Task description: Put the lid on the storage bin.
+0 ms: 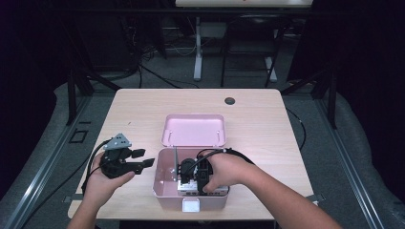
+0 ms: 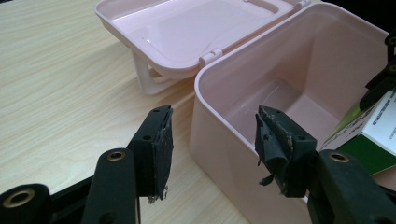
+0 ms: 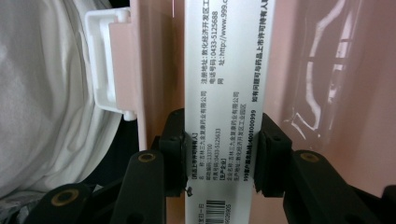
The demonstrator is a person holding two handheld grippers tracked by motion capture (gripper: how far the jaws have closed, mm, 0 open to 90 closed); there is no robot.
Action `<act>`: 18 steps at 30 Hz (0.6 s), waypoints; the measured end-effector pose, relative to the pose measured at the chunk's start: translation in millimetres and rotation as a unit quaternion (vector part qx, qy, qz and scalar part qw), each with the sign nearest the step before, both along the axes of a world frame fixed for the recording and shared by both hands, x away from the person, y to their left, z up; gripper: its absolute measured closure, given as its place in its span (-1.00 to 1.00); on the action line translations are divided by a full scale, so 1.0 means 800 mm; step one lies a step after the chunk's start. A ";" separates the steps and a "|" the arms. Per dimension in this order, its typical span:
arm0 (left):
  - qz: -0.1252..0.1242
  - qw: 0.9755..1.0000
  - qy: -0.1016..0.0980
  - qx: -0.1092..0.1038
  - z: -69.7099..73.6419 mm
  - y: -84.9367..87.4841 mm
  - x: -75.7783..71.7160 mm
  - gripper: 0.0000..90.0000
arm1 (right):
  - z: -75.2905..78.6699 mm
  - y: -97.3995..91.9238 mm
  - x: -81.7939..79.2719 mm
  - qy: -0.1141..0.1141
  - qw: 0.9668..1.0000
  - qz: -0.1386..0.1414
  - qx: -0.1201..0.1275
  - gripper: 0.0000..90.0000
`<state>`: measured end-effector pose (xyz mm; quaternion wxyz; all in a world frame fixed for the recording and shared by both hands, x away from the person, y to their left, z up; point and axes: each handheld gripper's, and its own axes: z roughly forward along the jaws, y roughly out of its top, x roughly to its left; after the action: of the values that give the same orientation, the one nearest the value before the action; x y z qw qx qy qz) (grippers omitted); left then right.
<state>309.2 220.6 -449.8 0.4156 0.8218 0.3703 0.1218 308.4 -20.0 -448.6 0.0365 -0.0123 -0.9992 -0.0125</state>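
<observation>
Dark floor, cables and metal stands are seen behind a pale wooden worktop (image 1: pixel 143 109) that fills the middle of the high view. A pink box (image 1: pixel 165 188) is set near the lower centre of that frame, with its hinged lid (image 1: pixel 193 130) thrown back flat just above it and a white latch (image 1: pixel 191 205) on its near wall. The right tongs (image 1: pixel 196 177) are lowered into the box at the lower centre of the frame, gripped by the right hand (image 1: pixel 229 171). In the right gripper view, a white carton (image 3: pixel 224 93) printed with black text is clamped between the two black pads, which press on its long sides at the lower middle of the picture; the pink wall of the box and the white latch (image 3: pixel 105 65) are seen at the upper left, just beside the carton. The left tongs (image 1: pixel 136 160) are held over the worktop at the lower left of the high view, just beside the left wall of the box, in the left hand (image 1: pixel 102 183). In the left gripper view, their pads are seen spread well apart with nothing between them, the box rim (image 2: pixel 224 70) lying ahead and a green and white corner of the carton (image 2: pixel 373 135) showing at the right edge.
</observation>
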 end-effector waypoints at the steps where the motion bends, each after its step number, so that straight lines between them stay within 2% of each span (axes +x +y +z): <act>1: 0.000 1.000 0.000 0.000 0.000 0.000 0.000 0.03 | -0.005 0.001 0.000 0.001 1.000 0.006 -0.005 0.37; 14: 0.000 1.000 0.000 0.001 0.000 0.000 0.000 0.03 | -0.020 0.003 0.002 0.004 1.000 0.004 -0.011 0.37; 18: 0.001 1.000 0.000 0.001 -0.001 -0.001 0.000 0.03 | -0.032 0.003 0.004 0.003 1.000 0.008 -0.017 0.37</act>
<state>309.5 219.9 -450.5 0.4146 0.8220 0.3705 0.1227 311.4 -17.6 -474.2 0.0398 -0.0047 -0.9992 0.0044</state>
